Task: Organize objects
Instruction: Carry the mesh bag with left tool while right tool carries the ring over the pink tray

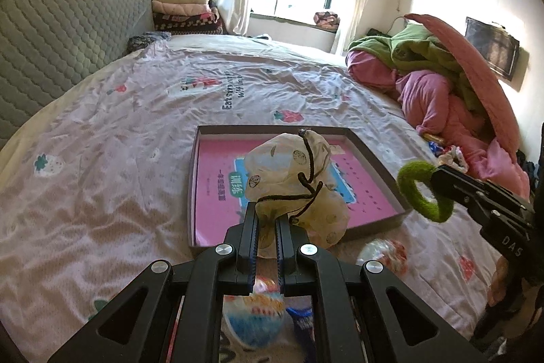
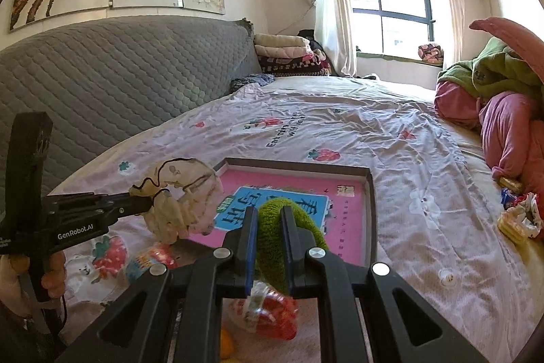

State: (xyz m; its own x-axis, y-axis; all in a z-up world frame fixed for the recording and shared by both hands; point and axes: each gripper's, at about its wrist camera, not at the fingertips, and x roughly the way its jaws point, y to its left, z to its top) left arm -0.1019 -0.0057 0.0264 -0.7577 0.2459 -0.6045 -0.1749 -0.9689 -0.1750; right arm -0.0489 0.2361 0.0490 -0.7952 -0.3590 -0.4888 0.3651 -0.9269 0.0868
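Gripping a cream drawstring pouch [image 1: 299,186] between its two black fingers, the left gripper [image 1: 267,220] holds it in the air above the near part of a shallow cardboard tray [image 1: 306,129]. The pouch is thin, with dark spots and a dark brown cord, and it hangs past the fingertips toward the tray's pink floor. The right gripper [image 2: 268,216] is clenched on a green fuzzy ring [image 2: 272,247] (a hair tie, it seems), and in the right wrist view the ring bulges out between and beside the fingers. Seen from the left wrist, this ring floats at the right of the tray, near its right wall and apart from it.

The tray lies on a bed sheet [image 1: 102,159] with strawberry print. Its low dark walls run on all four sides, and the floor inside shows a pink printed sheet with a blue label; no loose object shows on the part I can see. Beyond the far wall the sheet is open and wrinkled up to the grey quilted headboard [image 1: 68,33]. At the right, a heap of pink and green bedding [image 1: 442,84] narrows the room on that side. Near the front wall, under both grippers, several snack packets [image 2: 265,312] lie on the sheet.
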